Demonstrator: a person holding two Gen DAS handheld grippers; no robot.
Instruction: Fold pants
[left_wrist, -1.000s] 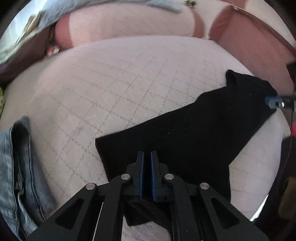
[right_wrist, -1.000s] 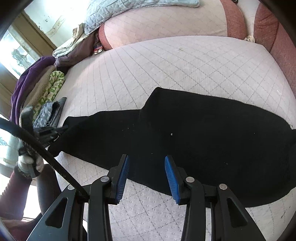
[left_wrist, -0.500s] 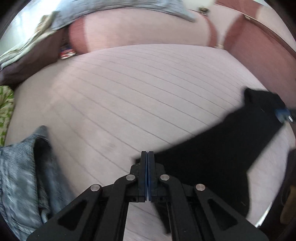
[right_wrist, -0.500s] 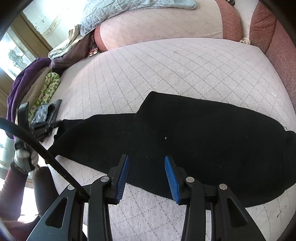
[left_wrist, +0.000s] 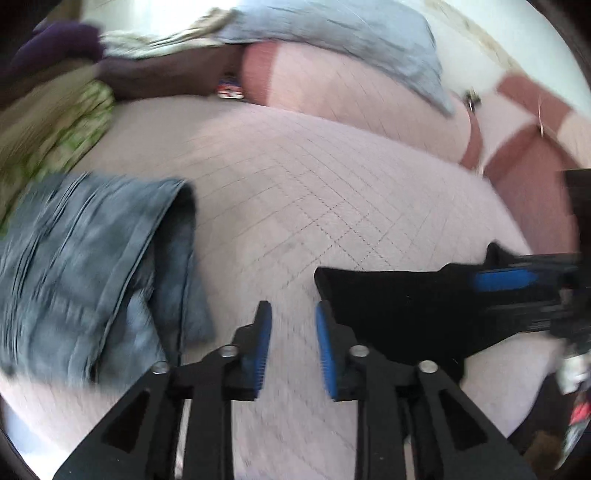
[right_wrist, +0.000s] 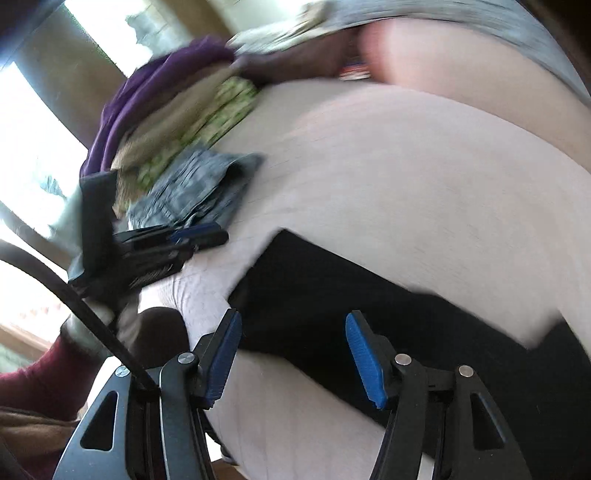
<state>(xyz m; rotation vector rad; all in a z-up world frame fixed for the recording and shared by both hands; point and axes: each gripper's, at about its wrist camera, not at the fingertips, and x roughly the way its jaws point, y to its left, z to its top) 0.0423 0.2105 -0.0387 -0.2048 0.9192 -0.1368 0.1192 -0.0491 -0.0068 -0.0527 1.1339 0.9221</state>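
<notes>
Lying on the quilted pink mattress (left_wrist: 332, 192), the black pants (left_wrist: 399, 310) are folded into a compact dark shape, seen at the right of the left wrist view and running across the lower half of the right wrist view (right_wrist: 369, 314).

Left gripper (left_wrist: 291, 343): fingers parted at a moderate gap, holding nothing. Only the mattress surface shows between the blue pads. A corner of the black pants lies just beside the right-hand finger; contact cannot be confirmed. This gripper also appears at the left of the right wrist view (right_wrist: 192, 240), close to the jeans.

Right gripper (right_wrist: 293, 354): fingers spread wide and empty, positioned over the near edge of the black pants. The fabric shows between the fingers, but neither pad is seen closing on it. In the left wrist view the same gripper (left_wrist: 517, 284) enters from the right edge over the far end of the pants.

A crumpled pair of blue jeans (left_wrist: 92, 266) lies on the mattress at the left, well apart from the black pants. A pile of purple, tan and green clothing (right_wrist: 173, 110) sits beyond the jeans. A grey quilt (left_wrist: 351, 40) lies along the far side of the bed. Both views are motion-blurred.
</notes>
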